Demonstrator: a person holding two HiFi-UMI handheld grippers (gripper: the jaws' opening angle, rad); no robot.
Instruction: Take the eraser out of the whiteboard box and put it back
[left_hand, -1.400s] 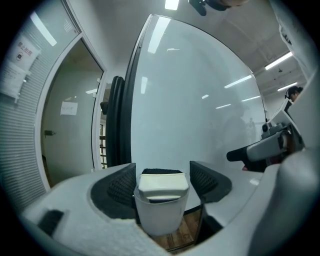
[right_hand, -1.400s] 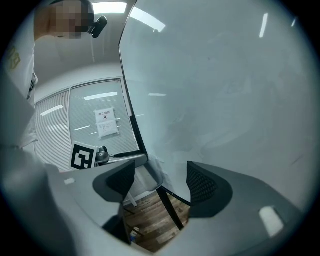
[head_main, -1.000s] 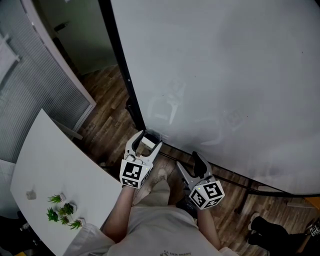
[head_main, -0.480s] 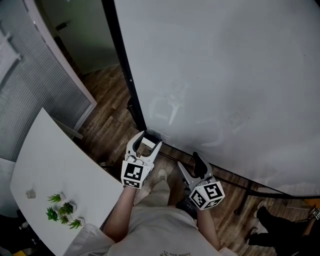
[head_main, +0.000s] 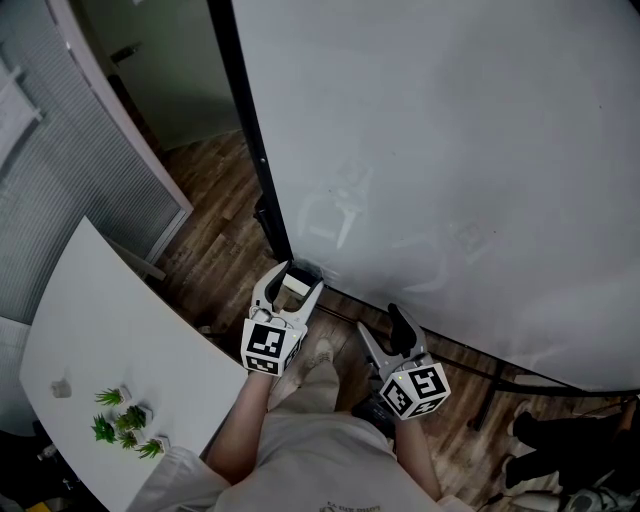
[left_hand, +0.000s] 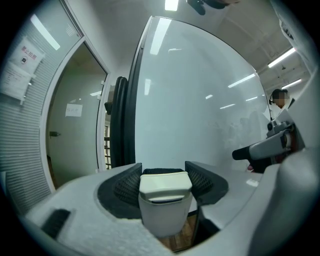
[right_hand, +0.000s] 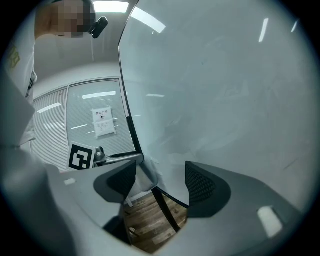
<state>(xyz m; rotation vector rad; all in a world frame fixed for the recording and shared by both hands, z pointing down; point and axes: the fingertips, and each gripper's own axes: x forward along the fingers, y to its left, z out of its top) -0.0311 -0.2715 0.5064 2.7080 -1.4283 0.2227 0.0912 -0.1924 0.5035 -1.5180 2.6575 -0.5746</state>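
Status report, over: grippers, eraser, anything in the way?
Left gripper: jaws just been closing, clamped on the eraser. Right gripper: open, empty. Held near the whiteboard lower edge; nothing seen in the way.

floor (head_main: 215, 225): dark wood planks | table (head_main: 110, 320): white, left | blinds (head_main: 60, 200): grey, left
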